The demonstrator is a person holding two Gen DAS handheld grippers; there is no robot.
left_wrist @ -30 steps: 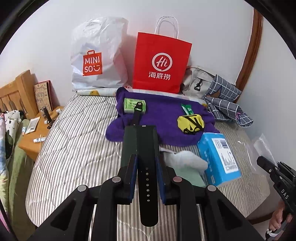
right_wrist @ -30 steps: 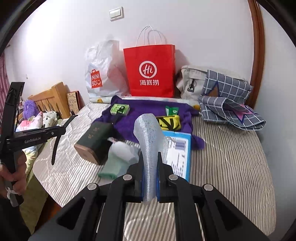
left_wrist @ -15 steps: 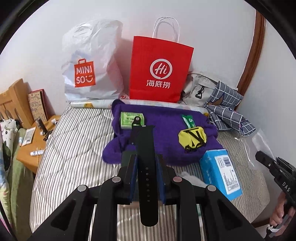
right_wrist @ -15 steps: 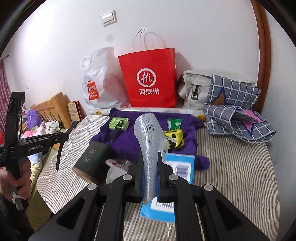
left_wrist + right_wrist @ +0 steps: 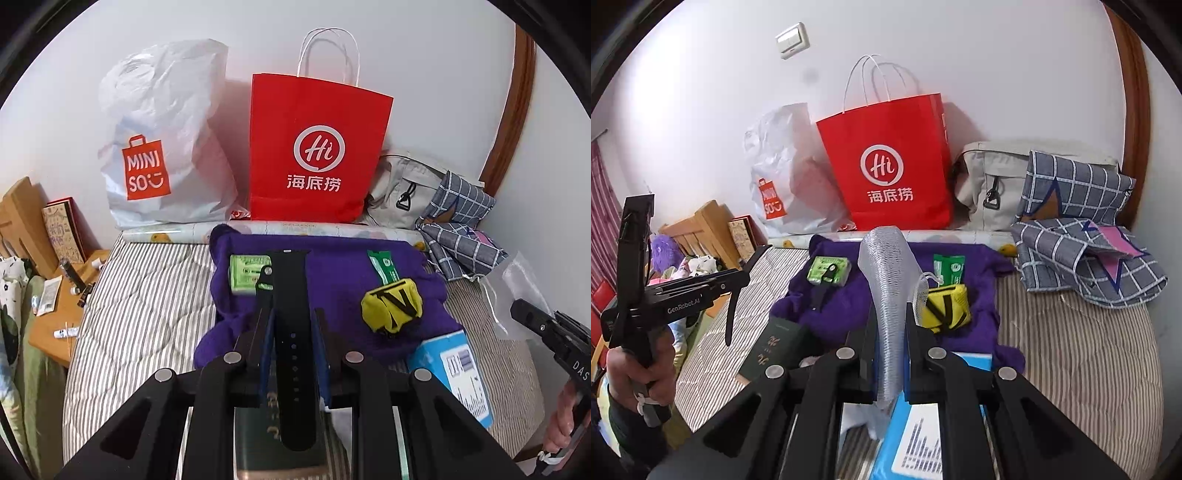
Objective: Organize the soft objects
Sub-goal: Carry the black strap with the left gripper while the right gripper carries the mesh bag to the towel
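Left gripper [image 5: 293, 347], bottom centre: jaws clamp my black watch strap [image 5: 293, 332], its lower end masking the dark green box [image 5: 273, 439] | right gripper [image 5: 891, 354], bottom centre: jaws pinch a ribbed translucent sleeve [image 5: 891, 295]; blue box [image 5: 923, 443] cut off below | purple cloth [image 5: 975, 332] mid-frame on the bed [image 5: 1071, 354], partly hidden.

white wall [image 5: 997, 66], striped bed [image 5: 147, 295], wood nightstand [image 5: 55, 328]
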